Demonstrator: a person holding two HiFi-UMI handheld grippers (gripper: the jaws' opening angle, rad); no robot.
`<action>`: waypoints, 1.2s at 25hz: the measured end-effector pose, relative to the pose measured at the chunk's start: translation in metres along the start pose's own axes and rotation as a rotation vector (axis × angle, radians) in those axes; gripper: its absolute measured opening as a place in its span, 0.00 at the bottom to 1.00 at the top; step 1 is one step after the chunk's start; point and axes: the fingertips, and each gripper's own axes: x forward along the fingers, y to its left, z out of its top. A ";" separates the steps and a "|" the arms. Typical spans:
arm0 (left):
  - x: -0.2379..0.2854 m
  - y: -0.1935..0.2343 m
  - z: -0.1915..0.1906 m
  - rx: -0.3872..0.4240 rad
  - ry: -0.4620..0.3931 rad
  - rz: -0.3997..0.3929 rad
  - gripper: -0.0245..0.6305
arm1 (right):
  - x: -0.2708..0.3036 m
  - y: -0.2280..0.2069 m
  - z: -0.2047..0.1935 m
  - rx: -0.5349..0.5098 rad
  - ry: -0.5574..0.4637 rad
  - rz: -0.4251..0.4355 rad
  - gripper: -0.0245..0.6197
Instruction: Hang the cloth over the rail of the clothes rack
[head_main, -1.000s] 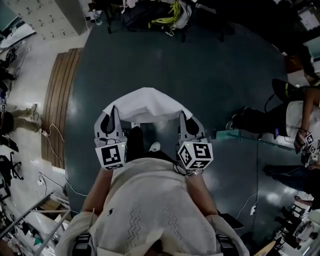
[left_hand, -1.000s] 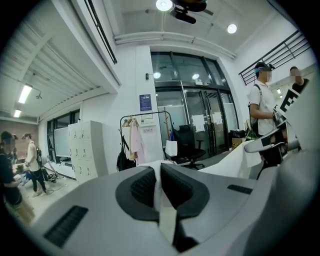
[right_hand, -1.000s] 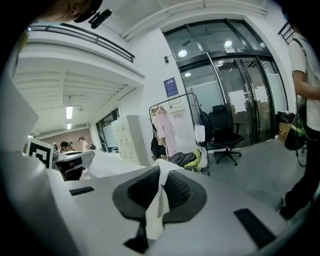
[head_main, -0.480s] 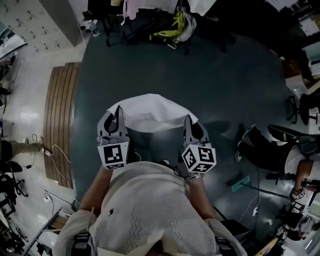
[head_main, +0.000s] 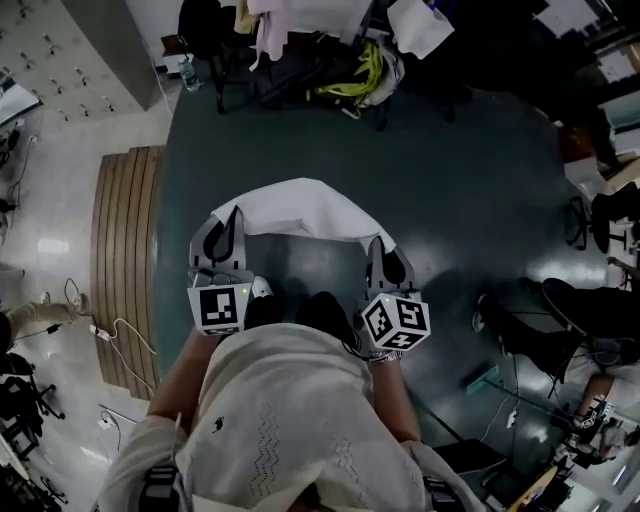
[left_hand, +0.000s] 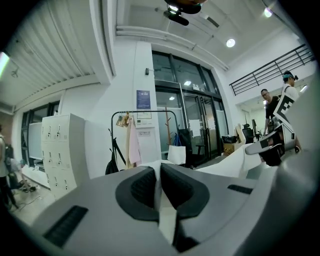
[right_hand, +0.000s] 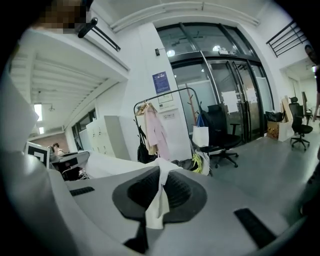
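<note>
The cloth (head_main: 300, 208), clamped at each end by left claw (head_main: 233, 222) and right claw (head_main: 378, 250), has been carried nearer the clothes rack (left_hand: 145, 111); hanging remains.

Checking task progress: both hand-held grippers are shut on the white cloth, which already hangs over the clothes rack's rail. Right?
Not the last part. The left hand-held gripper and right hand-held gripper are shut on the white cloth, but it stretches between them, off the rail. The left gripper view shows the clothes rack standing farther ahead.
</note>
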 end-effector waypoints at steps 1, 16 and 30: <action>0.006 0.007 0.000 -0.009 0.000 0.000 0.07 | 0.008 0.004 0.002 -0.002 0.005 -0.002 0.09; 0.133 0.054 -0.022 0.005 0.115 0.062 0.07 | 0.162 -0.030 0.037 -0.008 0.064 0.022 0.09; 0.341 0.039 0.035 -0.042 0.070 0.195 0.07 | 0.337 -0.126 0.150 -0.014 0.054 0.157 0.09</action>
